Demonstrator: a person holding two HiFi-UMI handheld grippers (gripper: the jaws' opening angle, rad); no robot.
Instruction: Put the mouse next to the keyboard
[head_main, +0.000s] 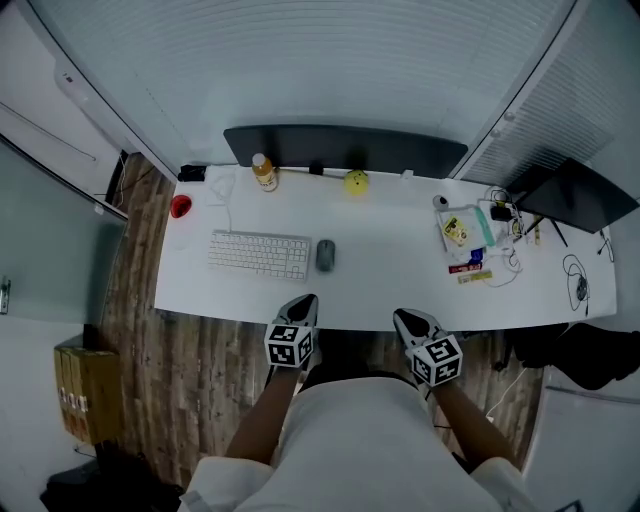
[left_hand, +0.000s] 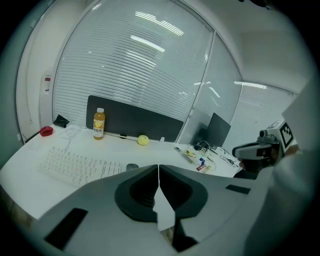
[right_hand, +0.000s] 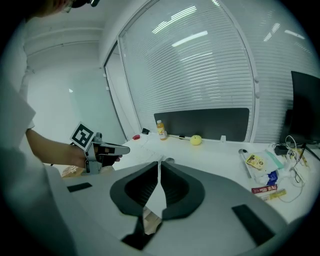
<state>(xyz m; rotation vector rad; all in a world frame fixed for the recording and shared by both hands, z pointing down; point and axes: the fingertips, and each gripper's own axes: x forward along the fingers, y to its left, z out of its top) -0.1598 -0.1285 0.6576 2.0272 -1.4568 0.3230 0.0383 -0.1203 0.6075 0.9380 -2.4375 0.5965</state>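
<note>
- Mouse is found lying on the white desk, just beside the right end of the keyboard and touched by neither gripper.
- Nearest the person, the left gripper is held at the desk's near edge, and its jaws are brought fully together with nothing between them.
- The right gripper is held alongside it, further to the right at the same edge, and its jaws are likewise closed on nothing.
- Both grippers are pointed toward the desk and tilted downward, and both are kept apart from everything on it.
- Beyond them, the keyboard is laid parallel to the near edge, left of centre, and only a narrow strip of bare desk is seen between it and the mouse.
- Toward the right, a loose cluster of packets and cables is spread over the desk, well apart from the mouse.
- Near the left edge, a small red object is set down; what it is cannot be made out.
- Along the far edge, a bottle of orange liquid is stood upright, and a yellow ball is placed to its right.
- Behind these two, a dark panel is stood along the back of the desk.
- Farthest away, closed white blinds are seen.
</note>
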